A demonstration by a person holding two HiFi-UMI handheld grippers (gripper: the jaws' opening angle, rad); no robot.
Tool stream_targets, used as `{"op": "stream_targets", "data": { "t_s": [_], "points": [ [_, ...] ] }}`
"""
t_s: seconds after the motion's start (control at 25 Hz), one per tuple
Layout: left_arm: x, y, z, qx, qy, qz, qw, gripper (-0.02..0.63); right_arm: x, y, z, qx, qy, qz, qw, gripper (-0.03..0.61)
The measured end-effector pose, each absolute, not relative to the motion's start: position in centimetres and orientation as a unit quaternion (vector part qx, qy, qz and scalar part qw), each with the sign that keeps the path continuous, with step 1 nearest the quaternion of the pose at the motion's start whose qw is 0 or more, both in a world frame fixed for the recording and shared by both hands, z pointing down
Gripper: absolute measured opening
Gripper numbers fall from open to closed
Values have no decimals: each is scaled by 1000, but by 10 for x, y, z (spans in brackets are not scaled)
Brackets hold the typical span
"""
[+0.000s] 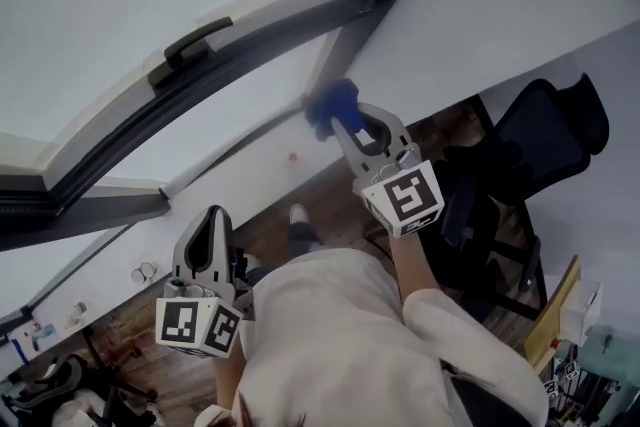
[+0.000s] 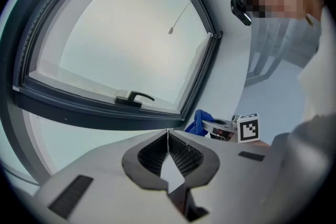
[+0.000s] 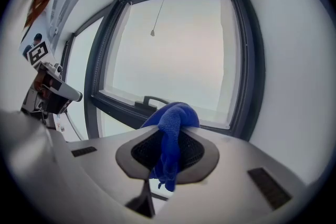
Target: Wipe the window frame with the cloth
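1. The window frame (image 1: 270, 33) is the biggest thing ahead of my right gripper (image 1: 352, 127). Its dark bars run up and across beyond the jaw tips. The window handle (image 1: 190, 45) sits on the lower bar, off to the left of the tips.
2. The blue cloth (image 1: 328, 103) is caught in my right gripper. It bunches out just past the tips, at the corner where two frame bars meet. From the head view it looks to be against that corner, though I cannot be sure of contact.
3. I judge the cloth to be soft, light and limp. It folds over the tips, and a tail hangs back down between the pads. It will mould to the frame's ridges, but it could drag out of the grip if I scrub hard. A hold on a thick fold, with a good wad left ahead of the tips, suits it best, and that is roughly how it sits.
4. The right gripper's jaws are pressed in on the cloth, kept apart only by the thickness of the fold.
5. My left gripper (image 2: 168, 131) hangs low and well apart from the frame. Its jaws are pressed together tip to tip with nothing between them. The window lies far ahead of it, and the right gripper sits ahead and to its right.
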State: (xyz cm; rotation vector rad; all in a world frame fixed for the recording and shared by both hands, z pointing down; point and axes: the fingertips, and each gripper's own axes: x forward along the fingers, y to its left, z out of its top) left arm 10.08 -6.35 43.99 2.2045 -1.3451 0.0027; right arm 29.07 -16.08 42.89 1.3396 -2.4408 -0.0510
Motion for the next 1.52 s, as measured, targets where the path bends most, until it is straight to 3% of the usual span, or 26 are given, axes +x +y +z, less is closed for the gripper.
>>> {"op": "stream_targets", "data": {
  "t_s": [0.28,0.88,1.0,1.24,1.52],
  "points": [
    [157,-62,421,838,-481,-13,258,11,338,-200,368,505,-847,-75,147,60],
    [104,-93,382,828,-505,-38,241,11,352,-355,82,624,-728,-269,90,60],
    [104,-102,382,830,-499,-41,246,11,361,-379,41,646,-698,-290,106,60],
    [100,-123,375,831,-499,-52,241,11,383,-425,29,680,-650,-291,174,60],
    [105,-137,380,834,-493,-50,244,11,385,-432,40,697,-616,-326,165,59]
  ]
}}
